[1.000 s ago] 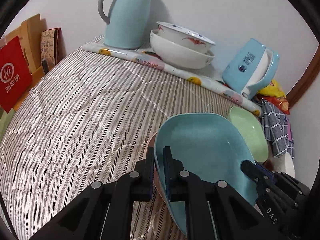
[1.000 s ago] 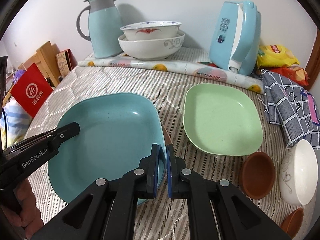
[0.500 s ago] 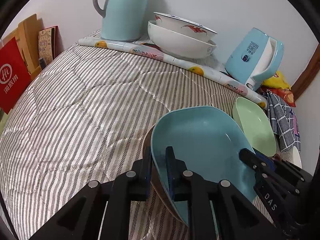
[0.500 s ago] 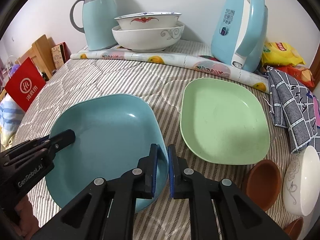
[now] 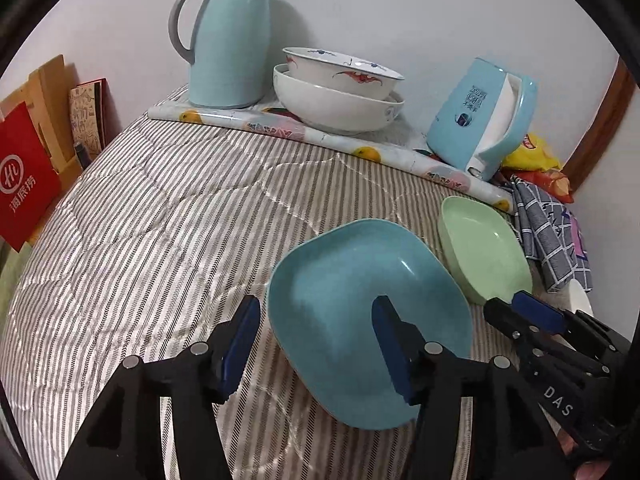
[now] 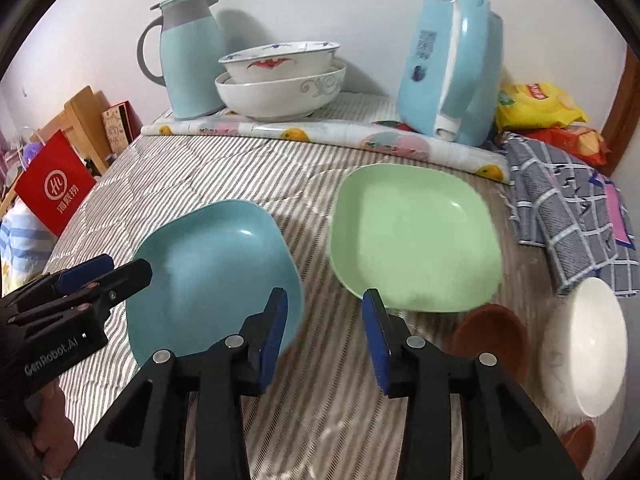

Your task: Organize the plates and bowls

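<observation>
Both claws, left claw (image 5: 316, 344) and right claw (image 6: 324, 328), just opened, blue plate (image 6: 212, 276) released on the bed (image 5: 160, 220); next: green plate (image 6: 412, 236).

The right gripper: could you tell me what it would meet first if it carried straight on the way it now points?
Probably the striped quilt in the gap between the blue plate and the green plate; the right gripper is open, straddling that gap, though depth is unclear.

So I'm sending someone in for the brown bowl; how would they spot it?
Find the green plate on the striped cover. At its near right corner, beside the tipped white bowl, sits the brown bowl: small, round, and dark among pale dishes.
</observation>
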`<action>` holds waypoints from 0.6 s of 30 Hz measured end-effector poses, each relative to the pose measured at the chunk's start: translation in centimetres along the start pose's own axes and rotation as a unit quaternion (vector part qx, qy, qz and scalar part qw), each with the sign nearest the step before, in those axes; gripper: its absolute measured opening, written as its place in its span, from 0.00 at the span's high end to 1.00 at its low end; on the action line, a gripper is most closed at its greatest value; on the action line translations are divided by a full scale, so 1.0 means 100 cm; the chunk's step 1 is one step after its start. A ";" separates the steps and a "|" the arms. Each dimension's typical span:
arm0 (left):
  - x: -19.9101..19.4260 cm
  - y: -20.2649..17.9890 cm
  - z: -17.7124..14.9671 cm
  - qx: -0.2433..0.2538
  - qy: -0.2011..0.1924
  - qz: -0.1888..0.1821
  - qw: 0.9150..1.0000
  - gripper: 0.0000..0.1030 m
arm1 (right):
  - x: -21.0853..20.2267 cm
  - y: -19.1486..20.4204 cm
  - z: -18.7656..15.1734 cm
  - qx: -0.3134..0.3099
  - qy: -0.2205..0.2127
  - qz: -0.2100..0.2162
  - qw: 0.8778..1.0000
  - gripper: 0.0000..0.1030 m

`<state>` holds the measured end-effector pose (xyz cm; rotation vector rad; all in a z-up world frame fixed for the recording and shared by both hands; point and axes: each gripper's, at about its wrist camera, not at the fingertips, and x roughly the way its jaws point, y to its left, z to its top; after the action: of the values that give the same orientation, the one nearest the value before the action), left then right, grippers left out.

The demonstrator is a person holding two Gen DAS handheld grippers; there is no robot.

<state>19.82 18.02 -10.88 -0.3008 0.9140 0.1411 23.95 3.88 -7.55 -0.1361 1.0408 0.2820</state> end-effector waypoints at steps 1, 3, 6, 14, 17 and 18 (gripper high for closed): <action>-0.002 -0.002 0.000 0.001 -0.001 0.001 1.000 0.46 | -0.004 -0.003 -0.001 0.004 -0.003 -0.002 1.000 0.58; -0.006 -0.007 0.000 0.003 -0.002 -0.001 1.000 0.46 | -0.013 -0.011 -0.003 0.015 -0.010 -0.005 1.000 0.51; -0.012 -0.016 0.002 0.002 -0.005 -0.010 1.000 0.46 | -0.026 -0.025 -0.004 0.028 -0.023 -0.015 0.999 0.48; -0.022 -0.047 0.014 0.008 -0.019 -0.012 1.000 0.46 | -0.054 -0.071 -0.005 0.077 -0.041 -0.035 0.996 0.48; -0.024 -0.060 0.018 0.021 -0.028 -0.011 0.999 0.46 | -0.060 -0.085 -0.004 0.090 -0.046 -0.042 0.994 0.45; -0.023 -0.066 0.020 0.027 -0.026 -0.017 0.999 0.46 | -0.061 -0.089 -0.004 0.093 -0.045 -0.040 0.994 0.45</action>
<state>21.55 12.43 -6.66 -0.2605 0.8599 0.0919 23.37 -5.76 -2.69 0.0024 0.9639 0.1165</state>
